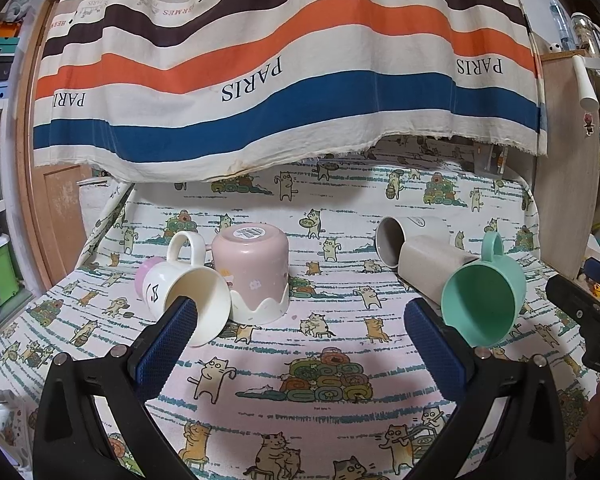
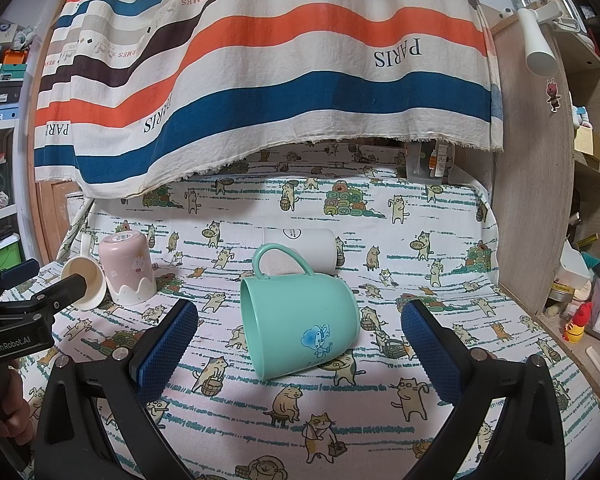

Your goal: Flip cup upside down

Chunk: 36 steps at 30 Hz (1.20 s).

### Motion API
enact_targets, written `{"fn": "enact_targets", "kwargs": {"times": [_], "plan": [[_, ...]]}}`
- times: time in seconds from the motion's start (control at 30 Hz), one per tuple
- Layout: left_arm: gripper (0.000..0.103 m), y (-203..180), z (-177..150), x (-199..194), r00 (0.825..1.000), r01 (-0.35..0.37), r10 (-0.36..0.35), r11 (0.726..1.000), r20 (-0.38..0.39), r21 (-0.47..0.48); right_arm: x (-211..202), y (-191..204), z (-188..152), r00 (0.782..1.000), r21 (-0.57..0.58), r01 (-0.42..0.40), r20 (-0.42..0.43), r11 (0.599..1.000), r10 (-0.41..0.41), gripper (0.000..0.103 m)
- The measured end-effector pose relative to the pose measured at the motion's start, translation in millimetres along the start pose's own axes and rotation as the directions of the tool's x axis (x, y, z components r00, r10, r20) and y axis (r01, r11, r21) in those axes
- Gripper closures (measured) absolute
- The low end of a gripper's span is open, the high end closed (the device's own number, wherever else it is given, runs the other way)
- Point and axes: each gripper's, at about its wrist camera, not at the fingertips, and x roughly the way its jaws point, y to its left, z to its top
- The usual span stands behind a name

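Note:
A green cup [image 2: 300,320] lies on its side on the cat-print cloth, handle up, mouth to the left; it also shows in the left wrist view [image 1: 484,300]. My right gripper [image 2: 300,316] is open, its fingers on either side of the cup, apart from it. My left gripper [image 1: 300,316] is open and empty; its left finger [image 1: 168,340] is in front of a cream mug [image 1: 188,300] lying on its side. A pink cup [image 1: 256,272] stands upside down beside the mug.
A white tumbler [image 2: 300,248] lies on its side behind the green cup, with a beige one [image 1: 432,272] beside it. A striped cloth [image 1: 284,80] hangs over the back. A wooden shelf panel [image 2: 532,200] stands at the right edge.

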Motion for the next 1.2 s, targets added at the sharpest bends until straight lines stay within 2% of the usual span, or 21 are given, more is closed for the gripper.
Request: {"fn": "enact_targets", "kwargs": {"times": [0.27,0.43,0.57,0.7,0.83,0.9,0.97,1.13,1.2], "plan": [[0.000,0,0,0,1.000,0.001,-0.001,1.000,0.000,0.003,0,0,0,1.000,0.000,0.000,-0.001,1.000,0.000,0.000],[0.000,0,1,-8,0.999,-0.005,0.005,1.000,0.033,0.011,-1,0,1,1.000,-0.001,0.003,0.004,1.000,-0.003,0.000],[0.000,-3,3,-16,0.998,-0.024,0.022,0.999,0.062,0.031,-7,-2,-2,0.999,0.006,-0.012,0.031,1.000,0.012,0.000],[0.000,-3,13,-27,0.998,0.000,-0.002,1.000,0.067,0.026,-26,-1,-1,0.993,-0.012,-0.042,0.112,0.999,0.043,0.000],[0.000,-6,27,-40,0.997,0.012,-0.015,0.999,0.081,0.038,-44,5,9,0.988,-0.040,0.030,0.153,0.999,-0.024,0.000],[0.000,-10,34,-43,0.996,0.014,-0.018,0.999,0.084,0.043,-51,4,17,0.985,-0.059,0.032,0.170,0.998,-0.022,0.000],[0.000,-14,41,-44,0.995,0.024,-0.029,0.999,0.091,0.047,-54,2,25,0.985,-0.071,0.026,0.169,0.997,-0.014,0.000],[0.000,-26,58,-42,0.994,0.029,-0.039,0.995,0.103,0.096,-56,-9,40,0.983,-0.071,0.098,0.163,0.993,-0.086,0.000],[0.000,-33,64,-38,0.995,0.045,-0.054,0.993,0.083,0.111,-53,-18,46,0.986,-0.067,0.084,0.150,0.994,-0.073,0.000]]}}
